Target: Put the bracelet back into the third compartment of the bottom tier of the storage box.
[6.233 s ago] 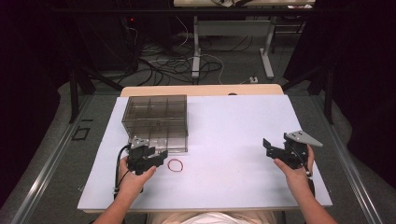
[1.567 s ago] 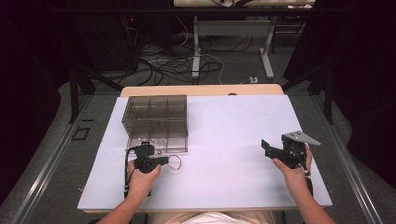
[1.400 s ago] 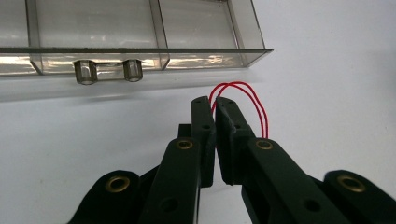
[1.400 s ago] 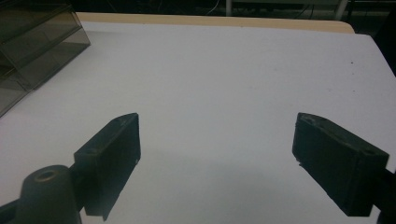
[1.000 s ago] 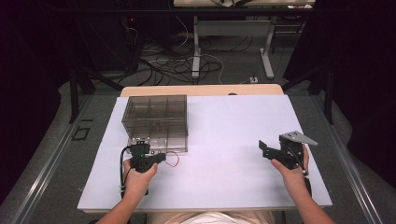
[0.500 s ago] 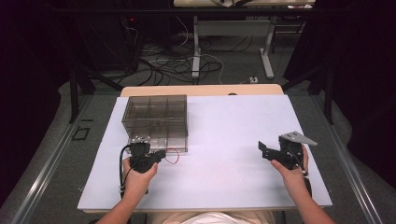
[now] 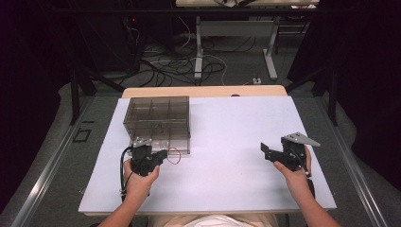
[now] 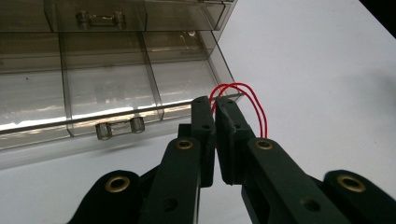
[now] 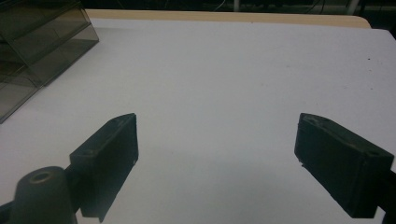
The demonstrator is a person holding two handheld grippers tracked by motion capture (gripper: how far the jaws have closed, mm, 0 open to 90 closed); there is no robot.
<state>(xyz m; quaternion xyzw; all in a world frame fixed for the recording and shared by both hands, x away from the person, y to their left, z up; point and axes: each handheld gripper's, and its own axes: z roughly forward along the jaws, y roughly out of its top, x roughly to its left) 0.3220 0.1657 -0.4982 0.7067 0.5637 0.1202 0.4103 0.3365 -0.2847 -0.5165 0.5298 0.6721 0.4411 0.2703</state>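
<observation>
L gripper [image 8: 215, 105] pinches red band [image 8: 243, 100] just beside smoky box [image 8: 112, 74] front-right corner; R gripper [image 9: 217, 163] wide, far off.

Nothing here can be read. The smoky plastic organizer box [image 7: 157, 124] at the far left of the white table [image 7: 227, 137] carries no label or print on its walls or dividers, and the table top itself is bare of markings. The black jaws of both grippers show plain surfaces with brass rivets and no lettering. On the floor at the left lies a small dark square plate [image 7: 81, 135] that may bear some mark, but from the high view it is too small and dim to tell.
</observation>
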